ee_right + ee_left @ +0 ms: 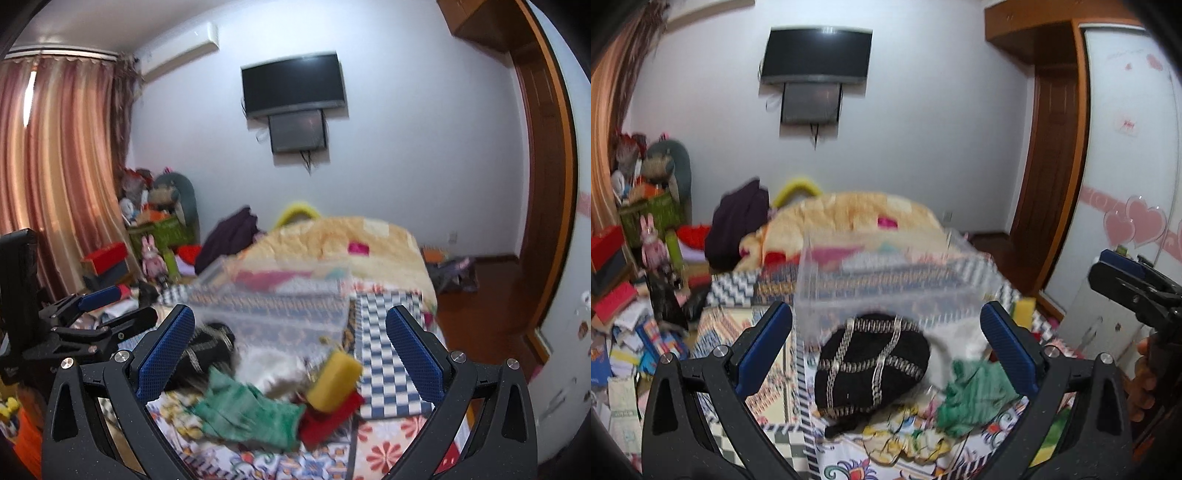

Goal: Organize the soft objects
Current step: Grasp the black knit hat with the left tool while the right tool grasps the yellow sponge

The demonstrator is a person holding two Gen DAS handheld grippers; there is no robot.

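Both of my claws hang above the bed (388, 373), each spread wide with nothing between its blue pads. My left claw (886, 347) looks down on the black knitted hat (871, 365) with its pale striped bands, which lies on the patterned bedspread directly between the two fingers, though the pads stand apart from it. Just to the right of the hat lies the crumpled green cloth (975, 395), and behind it a patch of white fluffy fabric (956, 339). My right claw (290, 350) sits nearer the right edge of the bed, over the same green cloth (247, 410), with the yellow sponge (334, 380) resting on a red cloth (328, 417) beside it. A clear plastic bin (886, 280) stands on the bed farther in, beyond the hat (it is blurred, so I cannot make out its contents). Past it, the orange blanket (340, 236) is heaped toward the foot of the bed.
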